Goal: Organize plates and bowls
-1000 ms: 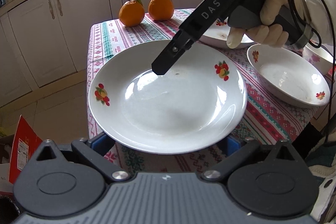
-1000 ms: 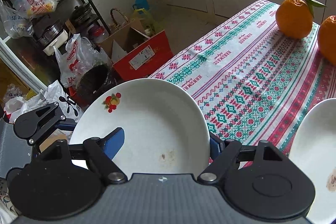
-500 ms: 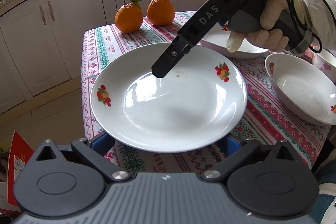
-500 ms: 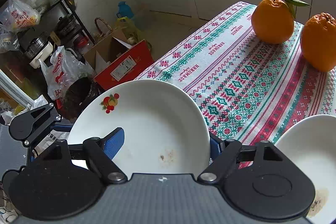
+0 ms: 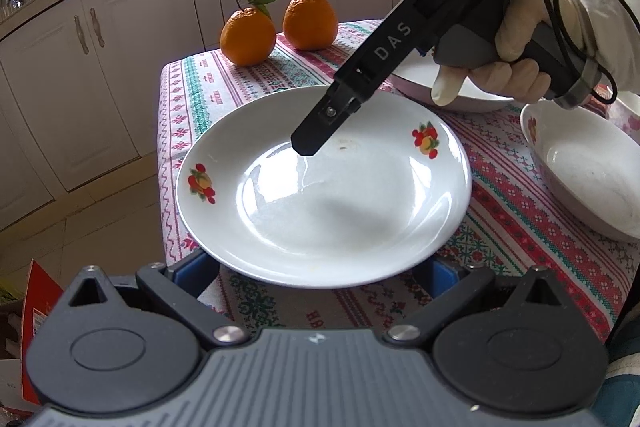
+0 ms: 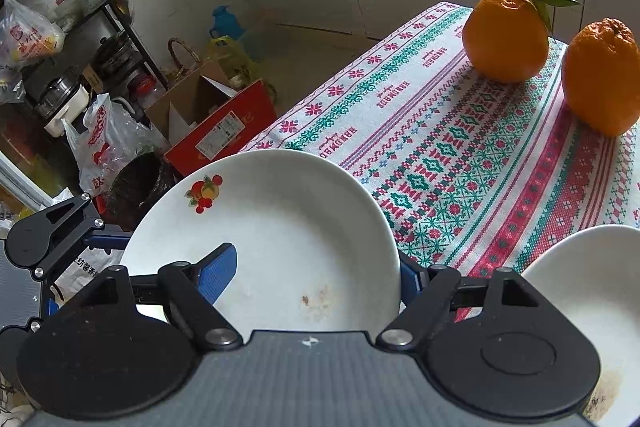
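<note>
A white plate (image 5: 324, 199) with fruit decals is held above the near left corner of the patterned tablecloth (image 5: 520, 211). My right gripper (image 5: 308, 147) is shut on the plate's far rim, one finger on top and one beneath. In the right wrist view the plate (image 6: 288, 239) sits between the blue pads (image 6: 218, 273). My left gripper (image 5: 324, 273) is open, its blue pads either side of the plate's near edge, below it. A white bowl (image 5: 592, 179) stands at the right, and another dish (image 5: 452, 91) behind the right hand.
Two oranges (image 5: 276, 27) sit at the table's far end, also in the right wrist view (image 6: 508, 35). A second dish (image 6: 592, 307) lies right of the held plate. White cabinets (image 5: 100, 67) stand beyond. A red box (image 6: 220, 131), bags and a shelf are on the floor to the left.
The plate, held by the right gripper, has shifted slightly toward the table's far end; the oranges look nearer in both views. The left gripper stays open under the near rim.
</note>
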Tool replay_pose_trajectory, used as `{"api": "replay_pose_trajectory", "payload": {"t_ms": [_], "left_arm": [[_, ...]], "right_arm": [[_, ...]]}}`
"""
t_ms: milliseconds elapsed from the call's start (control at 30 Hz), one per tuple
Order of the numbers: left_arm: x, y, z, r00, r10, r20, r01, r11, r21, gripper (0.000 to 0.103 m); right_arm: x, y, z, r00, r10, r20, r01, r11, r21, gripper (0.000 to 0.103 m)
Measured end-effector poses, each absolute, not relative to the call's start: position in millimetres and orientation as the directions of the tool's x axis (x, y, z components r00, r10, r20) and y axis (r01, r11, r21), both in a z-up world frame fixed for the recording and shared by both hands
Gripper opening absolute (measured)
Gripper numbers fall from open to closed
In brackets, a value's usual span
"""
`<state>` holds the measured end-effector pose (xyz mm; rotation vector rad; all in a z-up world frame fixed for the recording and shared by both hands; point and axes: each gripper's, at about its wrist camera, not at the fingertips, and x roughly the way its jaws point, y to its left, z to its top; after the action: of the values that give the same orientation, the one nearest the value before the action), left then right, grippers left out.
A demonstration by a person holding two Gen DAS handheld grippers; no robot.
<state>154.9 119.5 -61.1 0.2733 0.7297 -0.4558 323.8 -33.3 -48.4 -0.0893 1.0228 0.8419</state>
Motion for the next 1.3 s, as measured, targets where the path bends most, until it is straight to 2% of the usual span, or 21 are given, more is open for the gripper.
{"api": "replay_pose_trajectory", "payload": {"t_ms": [300, 700, 833, 1300], "left_arm": [[151, 122, -61, 0.657, -0.312, -0.686, 0.462, 0.886, 0.039, 0.102], [111, 126, -50, 0.677, -0.288, -0.677, 0.388, 0.922, -0.004, 0.102], [95, 117, -46, 0.71, -0.282, -0.645, 0.39, 0.921, 0.027, 0.102], [55, 70, -42, 0.634, -0.397, -0.664, 0.527, 0.85, -0.006, 0.102]], "right_arm": [[315, -27, -48, 0.252, 0.563, -0.787, -0.67, 0.689, 0.278, 0.101], [269, -65, -14, 0.361, 0.524, -0.771, -0.638, 0.742, 0.205, 0.103], [241, -85, -4, 0.399, 0.517, -0.757, -0.624, 0.758, 0.189, 0.103], [153, -158, 3, 0.499, 0.466, -0.731, -0.522, 0.835, 0.175, 0.103]]}}
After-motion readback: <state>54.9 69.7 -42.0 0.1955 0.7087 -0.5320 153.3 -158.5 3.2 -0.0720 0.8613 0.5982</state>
